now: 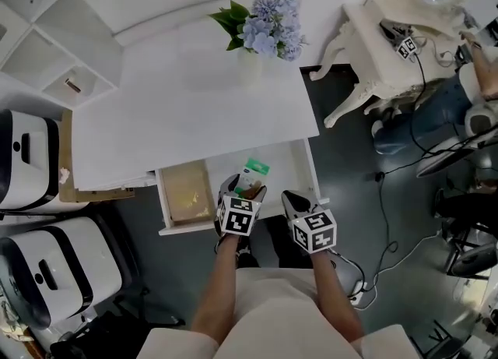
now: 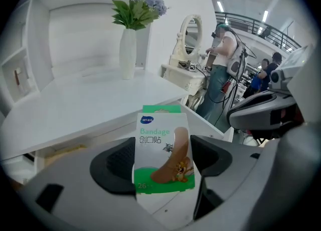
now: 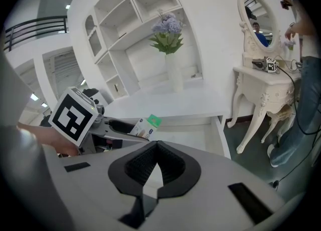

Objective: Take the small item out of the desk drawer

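Bright even light, fisheye-warped edges

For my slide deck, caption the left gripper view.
Left gripper holds a bandage packet above the open drawer, white vase of flowers behind.

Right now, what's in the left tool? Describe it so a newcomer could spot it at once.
Find the white desk with the flower vase; its drawer is open at the front. Above the drawer, the left tool grips a flat bandage pack, the only green-and-white thing there, labelled Bandage.
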`<state>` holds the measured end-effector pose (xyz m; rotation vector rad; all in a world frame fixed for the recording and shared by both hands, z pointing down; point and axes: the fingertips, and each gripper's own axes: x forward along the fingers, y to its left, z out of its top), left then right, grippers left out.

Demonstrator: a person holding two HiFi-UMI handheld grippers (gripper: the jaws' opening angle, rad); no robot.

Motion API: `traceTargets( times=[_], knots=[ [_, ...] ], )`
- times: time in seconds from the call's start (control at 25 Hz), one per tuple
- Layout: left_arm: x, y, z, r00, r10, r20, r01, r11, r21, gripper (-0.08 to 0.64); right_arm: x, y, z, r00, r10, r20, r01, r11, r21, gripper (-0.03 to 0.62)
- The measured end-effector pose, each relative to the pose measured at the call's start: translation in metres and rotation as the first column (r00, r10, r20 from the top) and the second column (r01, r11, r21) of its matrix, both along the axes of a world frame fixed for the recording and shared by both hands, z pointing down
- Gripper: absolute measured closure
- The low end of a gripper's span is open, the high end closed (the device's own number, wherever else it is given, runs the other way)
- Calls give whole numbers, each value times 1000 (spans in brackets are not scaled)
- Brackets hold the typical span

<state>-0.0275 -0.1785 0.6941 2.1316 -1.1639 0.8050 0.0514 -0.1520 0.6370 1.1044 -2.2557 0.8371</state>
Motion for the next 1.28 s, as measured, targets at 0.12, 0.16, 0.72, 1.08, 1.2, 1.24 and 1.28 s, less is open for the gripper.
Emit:
traceTargets(
  times=[0.12, 0.16, 0.72, 1.08, 1.2, 1.24, 1.28],
  knots=[
    [-4, 6, -15, 1000, -23, -15, 24, 999, 30, 202, -9, 4, -5, 1000, 1, 9, -2, 1000, 15, 568],
    [-6, 8, -20, 999, -29, -20, 30, 999, 38, 202, -12, 5, -7, 1000, 0, 11, -1, 1000, 20, 568],
    [-46, 37, -69, 998, -53, -15, 55, 986, 157, 202, -29, 19, -37, 997, 69, 46, -72, 994, 77, 568],
    [-54, 42, -102, 999, -7, -54, 18, 977, 211, 202, -36, 22, -47, 995, 85, 54, -90, 991, 102, 568],
    [-58, 41, -112, 998, 0, -62, 14, 972, 236, 202, -37, 20, -52, 994, 93, 59, -99, 989, 112, 568],
    [-60, 41, -114, 998, 0, -61, 14, 970, 241, 202, -36, 19, -53, 994, 96, 59, -102, 988, 114, 568],
    [-61, 40, -116, 998, 0, -61, 15, 970, 244, 202, -36, 19, -54, 993, 99, 58, -105, 988, 115, 568]
  ],
)
